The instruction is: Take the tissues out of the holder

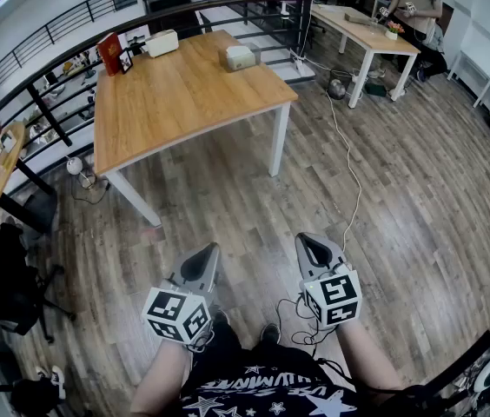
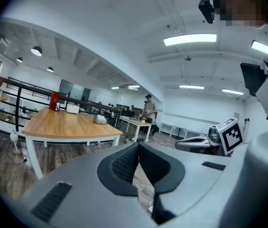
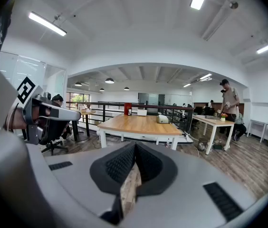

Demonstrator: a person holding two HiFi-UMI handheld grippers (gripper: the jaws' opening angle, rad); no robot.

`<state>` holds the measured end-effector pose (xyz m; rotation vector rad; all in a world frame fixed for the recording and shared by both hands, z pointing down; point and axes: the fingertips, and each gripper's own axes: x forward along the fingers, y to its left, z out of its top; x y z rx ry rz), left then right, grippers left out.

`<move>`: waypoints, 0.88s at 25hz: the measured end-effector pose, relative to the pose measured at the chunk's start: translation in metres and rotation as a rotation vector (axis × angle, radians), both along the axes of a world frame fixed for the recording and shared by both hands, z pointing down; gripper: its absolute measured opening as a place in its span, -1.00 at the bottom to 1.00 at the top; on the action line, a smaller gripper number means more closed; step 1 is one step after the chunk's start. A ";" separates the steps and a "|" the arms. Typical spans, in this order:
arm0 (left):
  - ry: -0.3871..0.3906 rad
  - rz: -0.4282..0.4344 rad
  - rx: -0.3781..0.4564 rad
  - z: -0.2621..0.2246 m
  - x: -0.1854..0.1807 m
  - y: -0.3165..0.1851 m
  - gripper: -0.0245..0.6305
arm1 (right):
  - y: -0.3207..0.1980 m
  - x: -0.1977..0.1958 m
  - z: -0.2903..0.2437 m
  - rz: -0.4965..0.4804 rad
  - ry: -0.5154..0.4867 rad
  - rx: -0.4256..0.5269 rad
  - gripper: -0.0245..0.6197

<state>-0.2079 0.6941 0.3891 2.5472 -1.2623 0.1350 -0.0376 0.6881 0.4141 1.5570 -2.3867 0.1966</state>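
Note:
The tissue holder [image 1: 239, 56], a pale box with white tissue at its top, stands near the far right edge of the wooden table [image 1: 175, 102]. It shows small in the left gripper view [image 2: 100, 119] and the right gripper view [image 3: 163, 119]. Both grippers hang over the wood floor in front of the person, well short of the table. My left gripper [image 1: 208, 252] is shut with nothing between its pads [image 2: 124, 163]. My right gripper [image 1: 308, 241] is shut and empty too, its pads [image 3: 119, 164] meeting at the tip.
A white box [image 1: 162, 43] and a red upright item [image 1: 110, 53] sit at the table's far end. A black railing [image 1: 54, 76] runs behind it. A second table [image 1: 368, 26] with a person [image 1: 419, 7] stands far right. A cable [image 1: 346, 163] trails across the floor; a black chair [image 1: 2, 276] is at the left.

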 end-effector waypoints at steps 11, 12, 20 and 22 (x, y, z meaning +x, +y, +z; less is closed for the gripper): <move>-0.033 0.036 -0.009 0.003 0.029 0.002 -0.88 | 0.005 0.019 -0.007 0.002 -0.006 0.014 -0.87; -0.035 0.035 -0.008 0.003 0.030 0.001 -0.88 | 0.004 0.021 -0.008 0.001 -0.005 0.017 -0.87; -0.045 0.043 -0.005 0.005 0.062 0.003 -0.88 | 0.008 0.042 -0.009 -0.037 -0.027 0.036 -0.87; -0.043 0.047 -0.008 0.008 0.070 0.006 -0.88 | 0.013 0.043 -0.005 -0.081 -0.039 0.034 -0.87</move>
